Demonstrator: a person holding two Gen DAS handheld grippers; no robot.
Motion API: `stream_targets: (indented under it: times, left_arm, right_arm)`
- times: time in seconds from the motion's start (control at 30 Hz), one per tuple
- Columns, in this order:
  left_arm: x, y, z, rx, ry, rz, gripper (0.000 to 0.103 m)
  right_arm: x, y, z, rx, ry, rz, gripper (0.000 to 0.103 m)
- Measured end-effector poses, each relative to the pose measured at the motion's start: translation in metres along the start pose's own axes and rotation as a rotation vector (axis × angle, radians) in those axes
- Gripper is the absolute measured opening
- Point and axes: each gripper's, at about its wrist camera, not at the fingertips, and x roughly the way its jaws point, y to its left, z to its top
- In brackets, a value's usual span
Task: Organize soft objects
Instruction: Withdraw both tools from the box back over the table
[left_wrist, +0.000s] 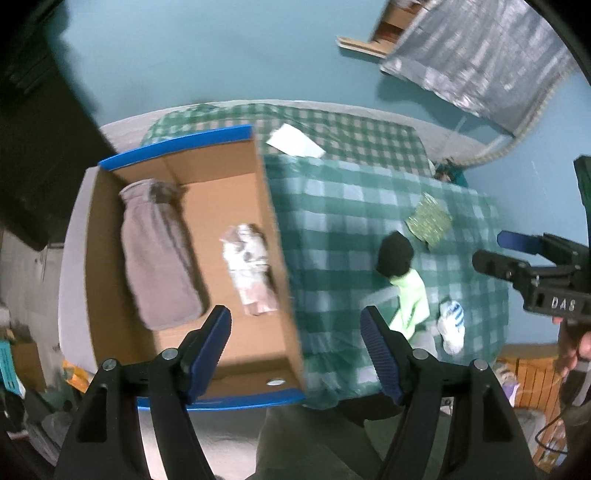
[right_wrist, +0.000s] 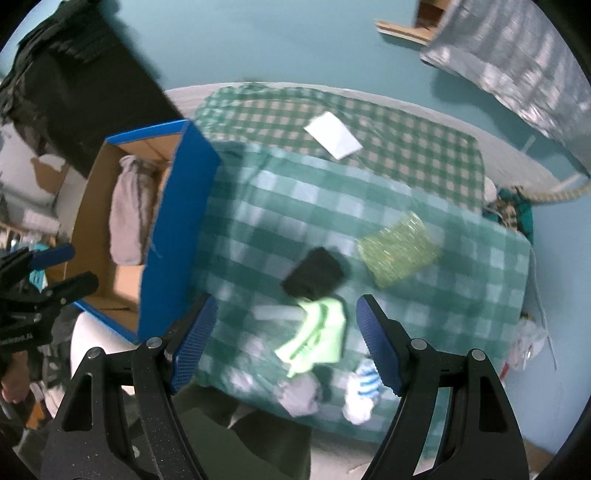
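Observation:
An open cardboard box (left_wrist: 280, 258) with blue edges (right_wrist: 177, 236) sits at the left of a green checked blanket (left_wrist: 332, 206). In it lie a grey cloth bag (left_wrist: 159, 254) (right_wrist: 129, 214) and a white patterned cloth (left_wrist: 249, 269). On the blanket lie a black cloth (left_wrist: 395, 254) (right_wrist: 314, 273), a neon green sock (left_wrist: 412, 299) (right_wrist: 317, 336), a white and blue striped sock (left_wrist: 452, 321) (right_wrist: 364, 387), a grey sock (right_wrist: 299, 395) and a yellow-green scrubber (left_wrist: 428, 221) (right_wrist: 399, 247). My left gripper (left_wrist: 295, 350) is open and empty above the box's near edge. My right gripper (right_wrist: 284, 339) (left_wrist: 502, 251) is open and empty above the neon sock.
A white paper (left_wrist: 295, 140) (right_wrist: 334, 134) lies at the blanket's far side. A silver foil sheet (left_wrist: 480, 55) hangs on the blue wall at the upper right. Dark furniture (left_wrist: 44, 129) stands left of the box. Clutter lies on the floor at both sides.

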Motion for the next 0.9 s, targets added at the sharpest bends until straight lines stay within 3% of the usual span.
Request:
stream_targets:
  times: [0.5, 0.9]
  left_arm:
    - [0.039, -0.082, -0.005, 0.203, 0.09, -0.021, 0.076]
    - [0.073, -0.113, -0.007, 0.281, 0.15, -0.017, 0.076]
  right_arm:
    - [0.01, -0.072, -0.051, 0.178, 0.052, -0.031, 0.078]
    - [0.04, -0.108, -0.086, 0.256, 0.09, -0.032, 0.078]
